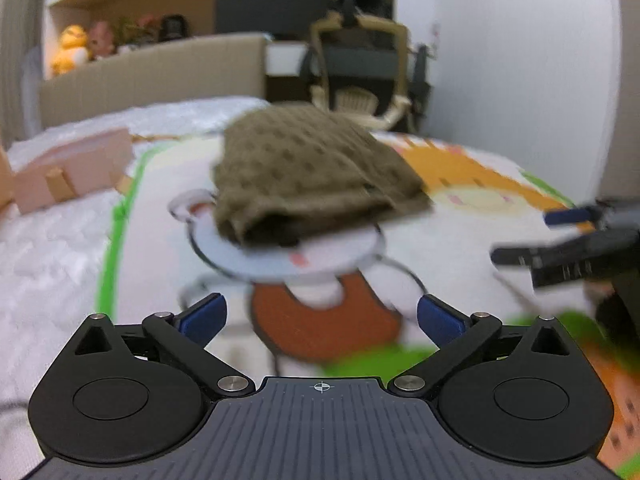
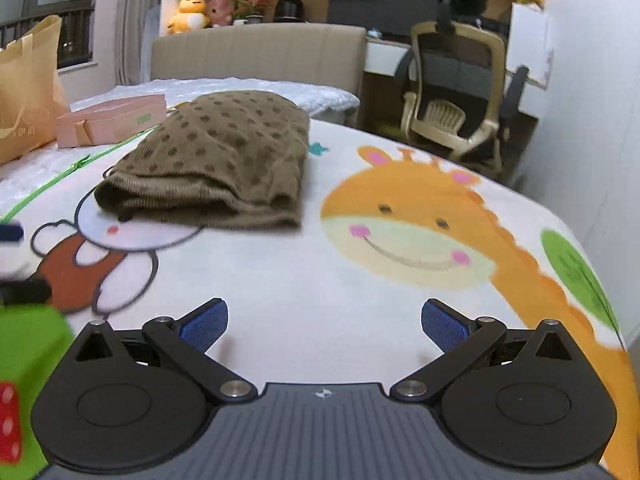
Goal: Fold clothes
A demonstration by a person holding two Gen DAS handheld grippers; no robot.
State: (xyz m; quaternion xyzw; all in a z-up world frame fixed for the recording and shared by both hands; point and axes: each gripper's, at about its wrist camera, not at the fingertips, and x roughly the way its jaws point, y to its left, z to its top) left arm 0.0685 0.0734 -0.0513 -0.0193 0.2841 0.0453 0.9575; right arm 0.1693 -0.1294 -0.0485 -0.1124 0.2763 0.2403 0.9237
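Observation:
A brown dotted garment (image 1: 308, 172) lies folded in a thick bundle on the cartoon blanket (image 1: 460, 216) of the bed. It also shows in the right wrist view (image 2: 216, 160), ahead and to the left. My left gripper (image 1: 320, 316) is open and empty, a short way in front of the bundle. My right gripper (image 2: 324, 320) is open and empty over the bare blanket (image 2: 304, 280), to the right of the bundle. The right gripper also shows at the right edge of the left wrist view (image 1: 560, 236). The left wrist view is blurred.
A pink gift box (image 2: 112, 120) and a tan paper bag (image 2: 28, 84) stand on the bed's far left. A beige headboard (image 2: 256, 52) is behind. A desk chair (image 2: 456, 96) stands beyond the bed's right side. The bed's edge drops off at the right.

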